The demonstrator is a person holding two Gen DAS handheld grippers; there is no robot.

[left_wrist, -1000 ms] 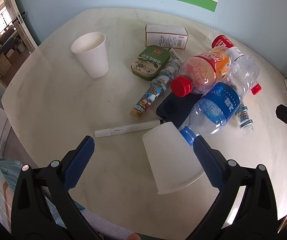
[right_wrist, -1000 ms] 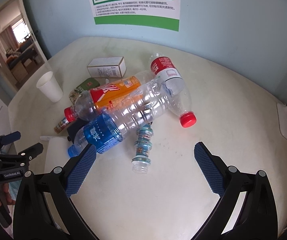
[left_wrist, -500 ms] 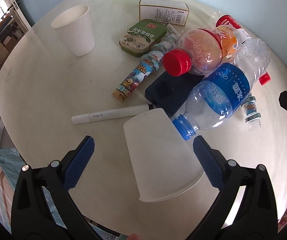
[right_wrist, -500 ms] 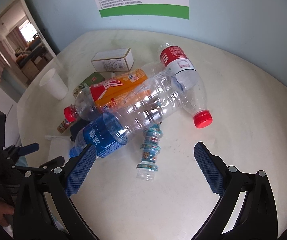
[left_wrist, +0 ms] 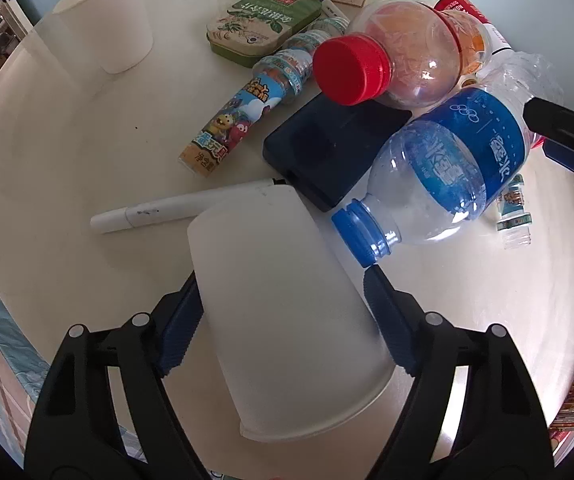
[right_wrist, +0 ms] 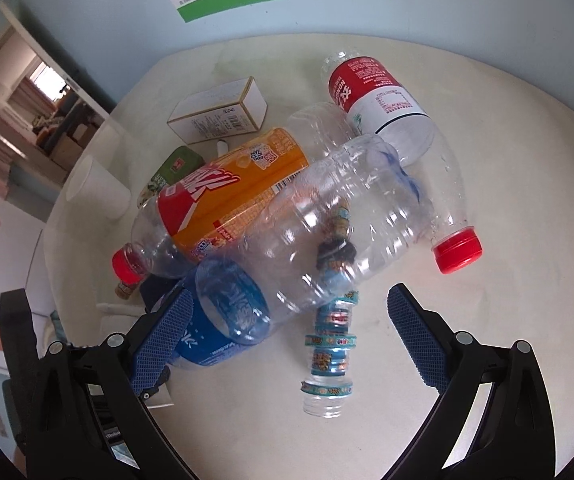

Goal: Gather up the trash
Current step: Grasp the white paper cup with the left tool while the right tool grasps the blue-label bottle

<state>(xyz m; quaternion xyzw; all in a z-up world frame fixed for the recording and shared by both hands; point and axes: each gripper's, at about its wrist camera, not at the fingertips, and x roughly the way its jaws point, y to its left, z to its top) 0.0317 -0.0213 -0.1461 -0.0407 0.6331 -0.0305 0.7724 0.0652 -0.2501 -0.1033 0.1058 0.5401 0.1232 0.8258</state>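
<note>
A white paper cup [left_wrist: 287, 304] lies on its side on the round table, mouth toward me. My left gripper [left_wrist: 283, 320] has closed around it, both blue pads against its sides. Behind it lies a pile of empty bottles: a blue-labelled one [left_wrist: 447, 176] [right_wrist: 223, 312], an orange-labelled one with a red cap [left_wrist: 399, 60] [right_wrist: 231, 192], and a red-labelled one [right_wrist: 379, 100]. My right gripper [right_wrist: 287, 332] is open above a small clear bottle with teal bands [right_wrist: 331, 348], its left pad near the blue-labelled bottle.
A second paper cup [left_wrist: 107, 28] stands upright at the far left. A green tin [left_wrist: 263, 20], a white box [right_wrist: 219, 112], a cartoon-printed tube [left_wrist: 243, 116], a white pen [left_wrist: 175, 208] and a dark blue case [left_wrist: 331, 148] lie on the table [left_wrist: 67, 152]. A wall stands behind.
My left gripper moved forward over the lying paper cup and closed its jaws onto it. My right gripper moved forward and lower toward the bottle pile, staying open.
</note>
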